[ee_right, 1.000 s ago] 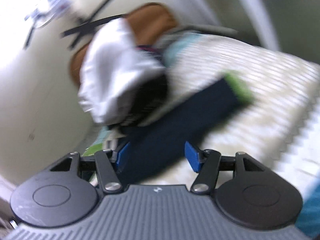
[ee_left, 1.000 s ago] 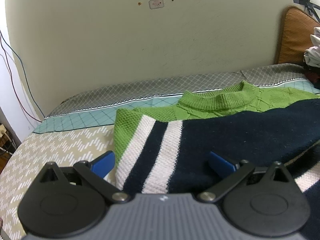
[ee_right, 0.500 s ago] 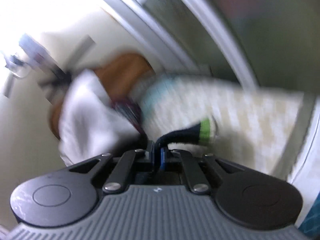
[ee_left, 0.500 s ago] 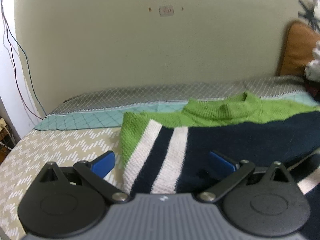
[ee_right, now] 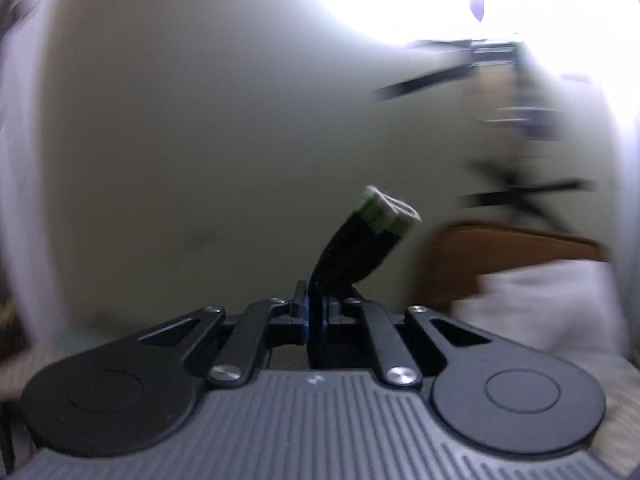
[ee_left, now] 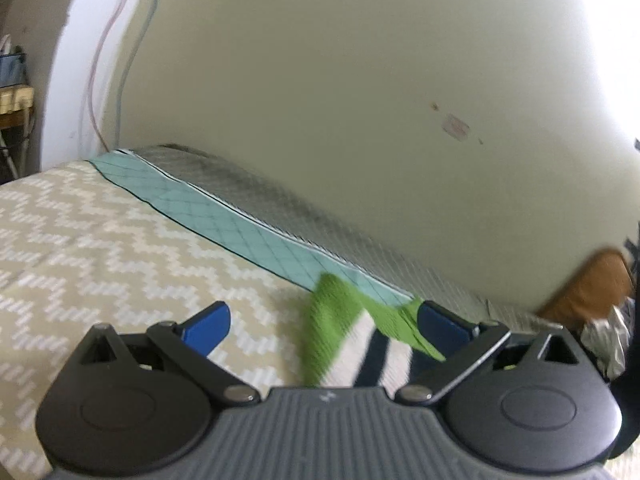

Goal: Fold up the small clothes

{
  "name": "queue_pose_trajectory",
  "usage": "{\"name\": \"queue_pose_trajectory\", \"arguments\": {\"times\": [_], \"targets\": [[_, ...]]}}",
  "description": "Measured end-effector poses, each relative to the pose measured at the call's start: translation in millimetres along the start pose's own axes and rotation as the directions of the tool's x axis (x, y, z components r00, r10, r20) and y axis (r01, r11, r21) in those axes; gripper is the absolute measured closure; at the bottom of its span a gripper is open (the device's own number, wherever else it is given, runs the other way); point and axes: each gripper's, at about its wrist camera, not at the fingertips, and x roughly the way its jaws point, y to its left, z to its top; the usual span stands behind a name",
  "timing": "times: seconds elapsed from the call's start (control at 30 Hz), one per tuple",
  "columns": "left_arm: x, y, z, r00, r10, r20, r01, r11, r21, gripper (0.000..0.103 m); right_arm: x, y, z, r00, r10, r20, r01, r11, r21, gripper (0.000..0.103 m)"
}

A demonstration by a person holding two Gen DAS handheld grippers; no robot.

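A knitted sweater (ee_left: 334,332) in green, white and navy lies on the bed; only its green shoulder edge and a few stripes show in the left wrist view. My left gripper (ee_left: 320,324) is open, tilted, with the green edge lying between its blue pads (ee_left: 208,326) and untouched by them. In the right wrist view my right gripper (ee_right: 314,312) is shut on the sweater's navy sleeve (ee_right: 352,248). The sleeve's green and white cuff (ee_right: 390,212) sticks up beyond the pads, lifted in front of the wall. The rest of the sweater is hidden there.
The bed cover (ee_left: 100,248) has a beige zigzag pattern, a teal band (ee_left: 248,228) and a grey strip along the pale wall (ee_left: 320,80). A brown pillow (ee_left: 592,284) and a white pile of cloth (ee_right: 544,304) sit at the right. Cables hang at the left wall corner.
My right gripper closed on the sleeve and swung up and around with it, rolling. My left gripper rolled and shifted left, so less of the sweater shows.
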Motion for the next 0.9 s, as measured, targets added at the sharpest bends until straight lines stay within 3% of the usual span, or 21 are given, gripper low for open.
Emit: {"name": "queue_pose_trajectory", "arguments": {"times": [0.07,0.1,0.17,0.2,0.27,0.3,0.37,0.43,0.47,0.57,0.67,0.7,0.73,0.77,0.8,0.9], "targets": [[-1,3,2,1.0,-0.002,-0.01,0.002,1.0,-0.007,0.0,24,40,-20,0.99,0.11,-0.087,-0.118,0.988,-0.097,0.091],[1,2,2,1.0,-0.003,-0.018,0.002,1.0,-0.006,0.0,37,57,-33,0.975,0.157,-0.157,-0.179,0.975,-0.136,0.09],[4,2,1,0.999,0.001,-0.037,-0.001,1.0,-0.002,0.0,54,81,-63,0.911,0.26,-0.321,-0.323,0.932,-0.162,0.085],[5,1,1,0.999,0.001,-0.045,-0.001,1.0,-0.001,0.0,54,82,-73,0.887,0.298,-0.354,-0.37,0.916,-0.156,0.085],[6,1,1,0.998,-0.013,-0.06,0.013,1.0,-0.003,0.0,41,66,-78,0.884,0.329,-0.332,-0.385,0.915,-0.119,0.08],[8,1,0,0.997,-0.027,-0.067,0.027,1.0,-0.004,0.0,38,49,-75,0.894,0.324,-0.31,-0.362,0.929,-0.075,0.073],[9,-2,-2,0.995,-0.053,-0.08,0.053,0.999,-0.002,0.0,27,13,-68,0.931,0.262,-0.255,-0.263,0.964,0.032,0.072],[9,-10,-5,0.993,-0.084,-0.086,0.086,0.996,0.017,0.0,20,-22,-64,0.962,0.146,-0.229,-0.13,0.988,0.084,0.071],[10,-16,-8,0.991,-0.096,-0.089,0.1,0.994,0.038,0.0,19,-38,-64,0.968,0.094,-0.233,-0.073,0.993,0.095,0.071],[12,-35,-19,0.992,-0.082,-0.091,0.095,0.984,0.151,0.0,21,-68,-79,0.956,0.044,-0.292,-0.003,0.99,0.138,0.071],[23,-52,-34,0.995,0.012,-0.095,0.016,0.959,0.283,0.0,42,-74,-109,0.91,-0.041,-0.413,0.087,0.992,0.093,0.073],[31,-57,-39,0.992,0.063,-0.106,-0.025,0.946,0.322,0.003,46,-76,-117,0.916,-0.067,-0.396,0.102,0.992,0.07,0.071],[38,-61,-42,0.986,0.106,-0.128,-0.055,0.936,0.347,0.01,49,-77,-120,0.921,-0.083,-0.381,0.113,0.992,0.057,0.063],[41,-62,-43,0.984,0.109,-0.139,-0.054,0.934,0.352,0.011,53,-77,-120,0.918,-0.106,-0.382,0.139,0.988,0.06,0.052],[41,-62,-42,0.985,0.103,-0.137,-0.049,0.937,0.346,0.01,54,-78,-119,0.913,-0.123,-0.389,0.165,0.983,0.076,0.048],[34,-56,-41,0.99,0.101,-0.097,-0.066,0.948,0.312,0.003,42,-85,-113,0.917,-0.098,-0.386,0.165,0.975,0.145,0.049]]}}
